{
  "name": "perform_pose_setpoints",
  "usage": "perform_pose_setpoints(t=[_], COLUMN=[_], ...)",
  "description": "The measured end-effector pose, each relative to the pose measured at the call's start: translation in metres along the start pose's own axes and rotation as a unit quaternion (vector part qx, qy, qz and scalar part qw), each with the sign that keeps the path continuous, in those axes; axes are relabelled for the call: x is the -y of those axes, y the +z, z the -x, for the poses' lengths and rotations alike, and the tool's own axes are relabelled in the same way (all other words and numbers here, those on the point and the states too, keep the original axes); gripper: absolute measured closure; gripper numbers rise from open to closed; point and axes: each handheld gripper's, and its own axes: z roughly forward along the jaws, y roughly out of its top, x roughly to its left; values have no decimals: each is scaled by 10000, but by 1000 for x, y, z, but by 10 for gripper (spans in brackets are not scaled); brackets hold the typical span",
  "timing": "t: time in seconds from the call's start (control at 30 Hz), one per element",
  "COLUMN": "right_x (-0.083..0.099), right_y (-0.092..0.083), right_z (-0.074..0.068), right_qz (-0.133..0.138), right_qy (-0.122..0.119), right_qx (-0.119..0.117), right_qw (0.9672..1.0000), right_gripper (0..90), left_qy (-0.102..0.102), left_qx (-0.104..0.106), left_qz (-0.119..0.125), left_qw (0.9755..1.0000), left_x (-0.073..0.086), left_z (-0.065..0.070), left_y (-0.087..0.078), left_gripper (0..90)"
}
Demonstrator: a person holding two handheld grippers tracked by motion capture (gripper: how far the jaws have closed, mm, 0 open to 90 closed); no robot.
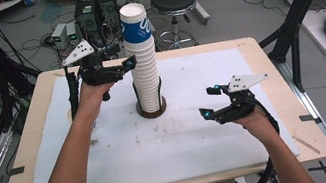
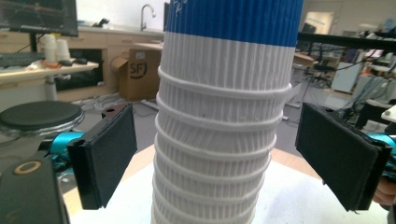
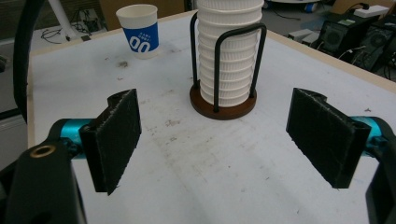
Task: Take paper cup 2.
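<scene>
A tall stack of white ribbed paper cups point(image 1: 144, 69), the top one with a blue band, stands in a black wire holder on a round brown base point(image 1: 152, 113) at the table's middle. My left gripper point(image 1: 123, 55) is raised beside the stack's upper part. In the left gripper view the stack point(image 2: 219, 130) stands between the open jaws, and a gap shows on each side of it. My right gripper point(image 1: 207, 102) is held open low over the mat to the right of the holder, with nothing between its pads point(image 3: 116, 135). It faces the stack point(image 3: 226, 56).
A single blue-and-white paper cup point(image 3: 139, 30) stands upright on the white mat point(image 1: 187, 153) beyond the holder, as seen in the right gripper view. A black stool point(image 1: 172, 1) and computer boxes point(image 1: 96, 9) sit on the floor behind the table. Black frame posts flank both sides.
</scene>
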Motion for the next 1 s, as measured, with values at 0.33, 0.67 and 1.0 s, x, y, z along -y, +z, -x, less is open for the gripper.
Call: perform_pose_setpoints(t=[0.33, 0.67, 1.0], right_x=[-6, -10, -24], right_y=[5, 7, 6], right_z=[2, 4, 6], right_qz=[20, 32, 96], right_qy=[2, 23, 12], right_qx=[-44, -53, -25], right_qw=[10000, 10000, 9999], right_gripper=[183, 183, 183], left_qy=[37, 132, 227], left_qx=[114, 207, 101], left_qz=[-202, -326, -381], left_qw=[9997, 9992, 9990], left_x=[2, -1, -2], left_z=[-6, -4, -2], left_y=[18, 28, 29], left_gripper=[123, 121, 147])
